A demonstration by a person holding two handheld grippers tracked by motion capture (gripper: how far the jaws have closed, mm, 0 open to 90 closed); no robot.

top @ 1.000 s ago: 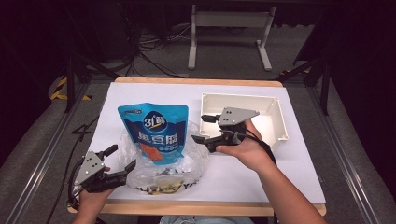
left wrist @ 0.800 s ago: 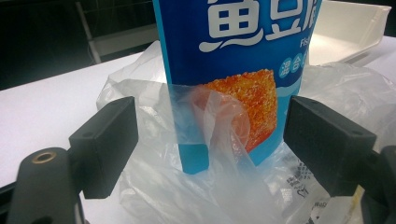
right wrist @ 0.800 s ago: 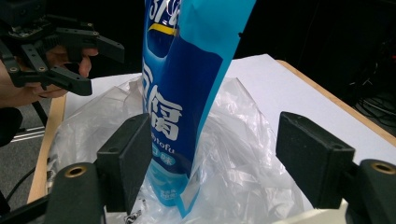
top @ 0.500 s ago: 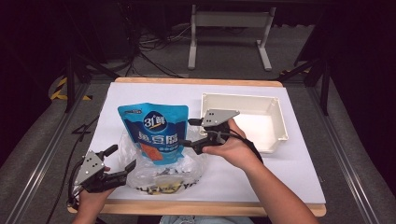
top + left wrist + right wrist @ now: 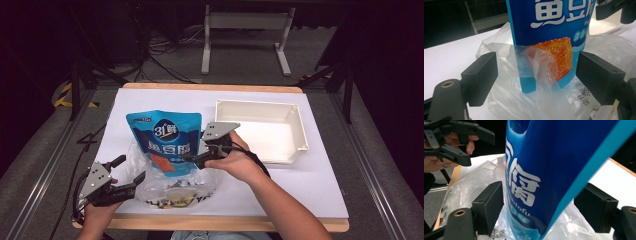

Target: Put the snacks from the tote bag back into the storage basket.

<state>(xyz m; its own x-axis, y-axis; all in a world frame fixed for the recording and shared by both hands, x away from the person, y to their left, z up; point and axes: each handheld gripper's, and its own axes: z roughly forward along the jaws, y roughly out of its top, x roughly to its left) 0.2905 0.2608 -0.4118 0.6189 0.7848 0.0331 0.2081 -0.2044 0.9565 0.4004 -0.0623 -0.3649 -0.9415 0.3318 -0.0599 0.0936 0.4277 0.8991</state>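
White table (image 5: 320, 190), blue pouch (image 5: 165, 142) standing in a clear plastic bag (image 5: 172, 187).
My right gripper (image 5: 540, 212) has been opening, jaws spread around the pouch; my left gripper (image 5: 536, 80) is spread too.

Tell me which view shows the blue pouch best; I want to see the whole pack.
The high view: the blue pouch shows whole, upright in the clear plastic bag. The left gripper view shows its lower front with the orange food picture; the right gripper view shows one side, close up between the open jaws.
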